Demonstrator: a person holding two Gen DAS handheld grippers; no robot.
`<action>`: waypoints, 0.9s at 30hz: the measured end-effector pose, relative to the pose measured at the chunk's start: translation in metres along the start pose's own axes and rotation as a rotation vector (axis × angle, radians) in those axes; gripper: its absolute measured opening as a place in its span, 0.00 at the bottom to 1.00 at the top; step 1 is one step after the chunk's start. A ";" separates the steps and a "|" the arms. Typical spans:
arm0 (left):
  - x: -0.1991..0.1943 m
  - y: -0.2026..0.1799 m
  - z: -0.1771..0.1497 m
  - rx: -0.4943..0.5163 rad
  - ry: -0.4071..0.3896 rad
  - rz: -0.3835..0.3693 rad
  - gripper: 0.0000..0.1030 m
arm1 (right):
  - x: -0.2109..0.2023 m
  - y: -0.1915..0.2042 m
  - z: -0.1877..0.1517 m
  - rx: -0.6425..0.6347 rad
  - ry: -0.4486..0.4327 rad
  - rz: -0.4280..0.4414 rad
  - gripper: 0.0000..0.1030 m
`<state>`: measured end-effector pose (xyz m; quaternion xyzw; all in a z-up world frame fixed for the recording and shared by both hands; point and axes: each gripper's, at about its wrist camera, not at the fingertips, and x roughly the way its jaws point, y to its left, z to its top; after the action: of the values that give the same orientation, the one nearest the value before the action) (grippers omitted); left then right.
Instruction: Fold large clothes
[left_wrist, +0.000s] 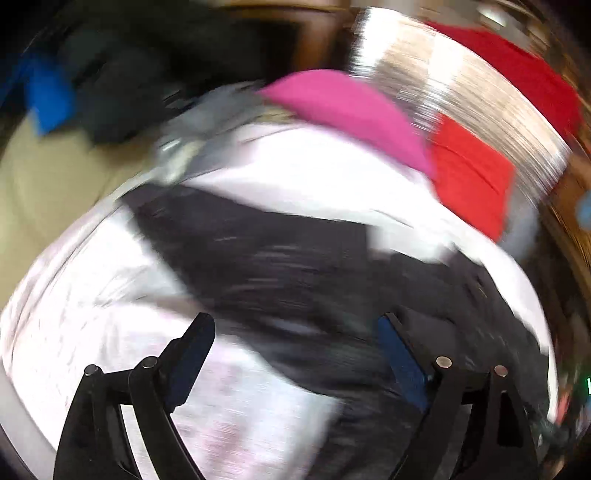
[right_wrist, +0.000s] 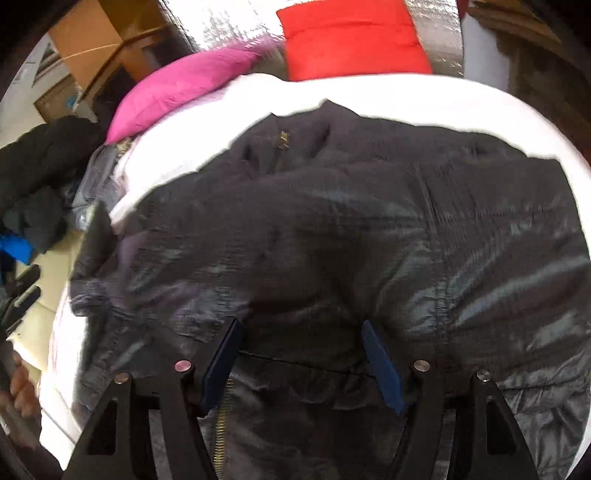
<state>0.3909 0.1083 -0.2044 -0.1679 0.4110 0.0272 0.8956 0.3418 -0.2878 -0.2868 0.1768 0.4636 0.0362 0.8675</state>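
Inspecting from above, I am pointing both claws down at a dark jacket (right_wrist: 332, 240) that is lying spread on a white sheet (right_wrist: 369, 92). My right gripper (right_wrist: 301, 338) is standing with its blue pads (right_wrist: 380, 363) parted, and the jacket's hem is bunching in the gap between them; whether the pads are pressing on it I cannot tell. A brass zipper (right_wrist: 221, 424) is running just below the left-hand pad. My left gripper (left_wrist: 295, 332) is standing wide apart, gripping nothing, hanging over the jacket's (left_wrist: 277, 258) edge where dark cloth is meeting the sheet (left_wrist: 92, 295); this view is badly blurred. Beyond the jacket, a pink garment (right_wrist: 177, 92) and a red garment (right_wrist: 351, 40) are lying at the sheet's far side.
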 end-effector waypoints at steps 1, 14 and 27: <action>0.006 0.023 0.007 -0.070 0.006 0.015 0.87 | -0.007 0.000 0.001 0.022 -0.024 0.048 0.69; 0.104 0.159 0.057 -0.455 0.075 -0.094 0.60 | -0.006 0.003 0.006 0.020 -0.083 0.054 0.69; 0.134 0.151 0.076 -0.405 0.073 -0.085 0.11 | 0.003 -0.002 0.015 0.047 -0.089 0.035 0.69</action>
<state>0.5063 0.2629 -0.2998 -0.3625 0.4220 0.0651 0.8284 0.3558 -0.2928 -0.2824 0.2067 0.4222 0.0328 0.8820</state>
